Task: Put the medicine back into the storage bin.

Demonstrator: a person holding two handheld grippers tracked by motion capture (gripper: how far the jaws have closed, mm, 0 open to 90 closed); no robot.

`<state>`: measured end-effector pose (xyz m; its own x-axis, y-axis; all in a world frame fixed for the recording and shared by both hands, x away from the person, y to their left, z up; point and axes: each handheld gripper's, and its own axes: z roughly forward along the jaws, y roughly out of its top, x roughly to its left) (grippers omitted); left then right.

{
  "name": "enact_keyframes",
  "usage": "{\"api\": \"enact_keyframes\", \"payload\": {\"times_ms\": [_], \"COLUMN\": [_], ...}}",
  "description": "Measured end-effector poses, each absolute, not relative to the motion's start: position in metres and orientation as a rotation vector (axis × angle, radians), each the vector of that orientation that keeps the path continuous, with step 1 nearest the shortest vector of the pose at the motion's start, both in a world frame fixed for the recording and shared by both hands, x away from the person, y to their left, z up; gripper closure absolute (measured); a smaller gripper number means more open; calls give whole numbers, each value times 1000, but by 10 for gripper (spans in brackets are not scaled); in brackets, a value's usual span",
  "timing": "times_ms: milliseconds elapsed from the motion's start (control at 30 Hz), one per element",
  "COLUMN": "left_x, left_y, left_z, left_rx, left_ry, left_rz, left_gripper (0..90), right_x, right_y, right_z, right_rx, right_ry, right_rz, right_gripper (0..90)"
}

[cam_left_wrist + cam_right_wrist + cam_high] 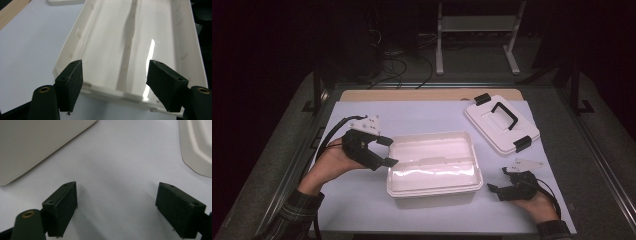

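White plastic bin (432,165) (lid (501,122) apart)

A pale sheet (432,117) covers a wooden tabletop (427,94) framed by dark metal rails (597,150), while the dim room beyond contains a white stand (477,30) and black cables (404,67) on grey flooring.

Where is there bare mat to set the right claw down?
Bare mat lies behind the white box, left of the lid. A strip runs along the near edge. It is tighter between the box, the lid and the right claw.
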<state>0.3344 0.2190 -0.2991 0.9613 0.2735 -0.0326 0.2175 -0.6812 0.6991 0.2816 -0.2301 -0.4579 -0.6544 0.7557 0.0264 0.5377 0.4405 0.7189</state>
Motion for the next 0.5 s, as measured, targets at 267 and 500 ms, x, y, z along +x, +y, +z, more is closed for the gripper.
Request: {"api": "enact_keyframes", "payload": {"times_ms": [267, 500], "left_x": [342, 347], "left_y": [183, 153], "left_z": [-293, -294], "left_rx": [2415, 2461], "left_ry": [254, 189], "left_rz": [66, 33], "left_gripper": [301, 333], "right_x": [282, 282], "right_y": [-230, -230], "right_z": [-458, -458], "right_rx": [1111, 1114], "right_ry": [2398, 2396], "right_rz": [1035, 1037], "right_gripper": [168, 168]}}
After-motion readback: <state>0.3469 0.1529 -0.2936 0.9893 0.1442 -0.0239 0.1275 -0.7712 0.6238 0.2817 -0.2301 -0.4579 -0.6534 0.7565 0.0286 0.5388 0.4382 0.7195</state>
